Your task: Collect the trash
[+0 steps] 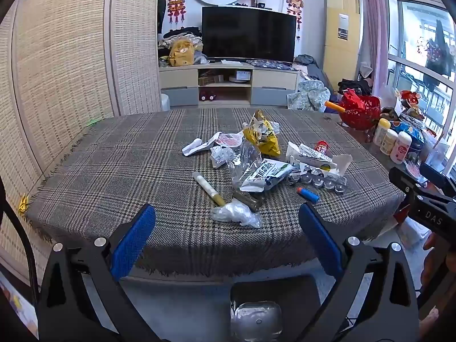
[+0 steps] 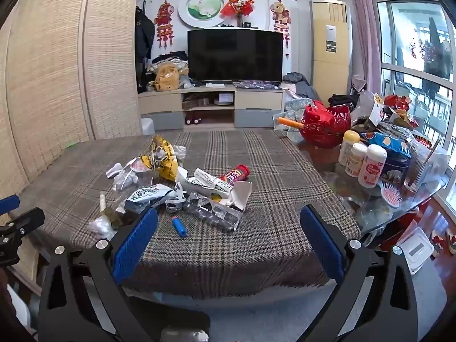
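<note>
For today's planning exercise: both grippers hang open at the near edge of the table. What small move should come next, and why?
Probably ease the left gripper forward and down over the crumpled clear plastic. It is the nearest piece of trash, lies almost between the open jaws, and nothing is held yet. The right gripper is open too.

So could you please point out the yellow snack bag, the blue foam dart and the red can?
yellow snack bag (image 1: 263, 139), left wrist view, lower body
blue foam dart (image 2: 179, 226), right wrist view, mid-shaft
red can (image 2: 238, 173), right wrist view, label

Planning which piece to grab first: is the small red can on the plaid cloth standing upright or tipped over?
Tipped over. The red can lies on its side on the plaid cloth, its round end facing the camera.
</note>
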Tool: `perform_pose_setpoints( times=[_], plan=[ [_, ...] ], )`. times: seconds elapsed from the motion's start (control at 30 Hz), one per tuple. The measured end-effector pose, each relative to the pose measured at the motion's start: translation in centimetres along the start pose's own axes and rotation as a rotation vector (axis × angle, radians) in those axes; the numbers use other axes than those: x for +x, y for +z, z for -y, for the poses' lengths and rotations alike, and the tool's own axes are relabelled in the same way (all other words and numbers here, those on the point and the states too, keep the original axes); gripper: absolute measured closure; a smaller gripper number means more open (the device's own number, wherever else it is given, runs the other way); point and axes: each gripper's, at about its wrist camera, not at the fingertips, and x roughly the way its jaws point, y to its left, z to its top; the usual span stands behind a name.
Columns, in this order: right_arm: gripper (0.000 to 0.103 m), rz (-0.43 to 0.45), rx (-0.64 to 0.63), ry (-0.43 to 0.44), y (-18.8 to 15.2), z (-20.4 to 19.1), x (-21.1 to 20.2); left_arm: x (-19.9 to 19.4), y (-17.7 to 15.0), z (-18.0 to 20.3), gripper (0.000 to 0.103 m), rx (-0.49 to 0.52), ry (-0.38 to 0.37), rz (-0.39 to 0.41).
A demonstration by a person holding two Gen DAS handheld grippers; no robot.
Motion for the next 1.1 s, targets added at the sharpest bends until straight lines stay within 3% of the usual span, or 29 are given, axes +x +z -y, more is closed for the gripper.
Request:
perform_pose_setpoints(
  times=[1.1],
  plan=[
    [0.003,-0.031,0.026,0.018,-0.24,0.19,0.60,-0.10,0.00,-0.29,0.008,0.003,0.003,0.011]
  ],
)
